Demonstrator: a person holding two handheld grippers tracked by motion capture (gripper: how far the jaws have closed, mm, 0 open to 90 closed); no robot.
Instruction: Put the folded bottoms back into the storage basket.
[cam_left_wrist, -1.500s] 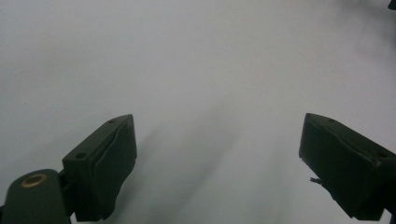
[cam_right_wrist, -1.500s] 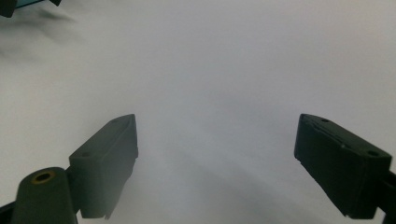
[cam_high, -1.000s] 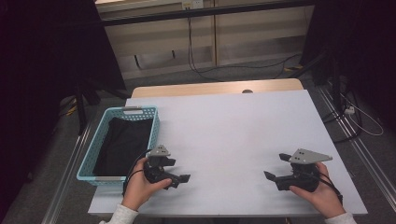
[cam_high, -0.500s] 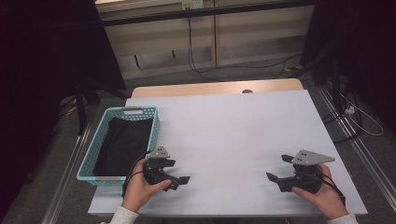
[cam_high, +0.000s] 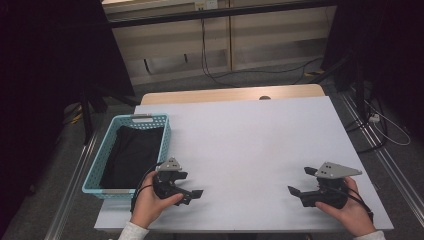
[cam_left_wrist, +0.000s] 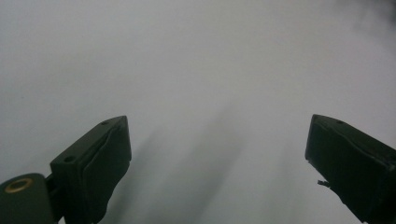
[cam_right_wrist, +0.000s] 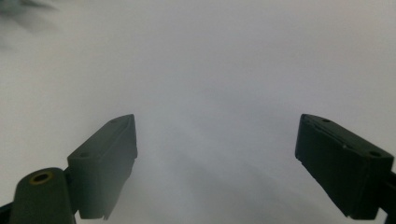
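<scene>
Teal basket (cam_high: 102, 159) holding black cloth (cam_high: 131, 155) is sitting at the bench's (cam_high: 240, 140) left edge; left gripper (cam_high: 192, 189) just beside it, right gripper (cam_high: 300, 181) well apart, both fingers gaping empty.

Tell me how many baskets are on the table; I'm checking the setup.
1: a light blue basket at the table's left edge, beside the left gripper, with dark cloth inside it.

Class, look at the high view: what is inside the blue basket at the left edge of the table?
The blue basket holds a dark, black cloth that covers its whole floor. Whether anything lies beneath the cloth cannot be seen, because the cloth hides it.
</scene>
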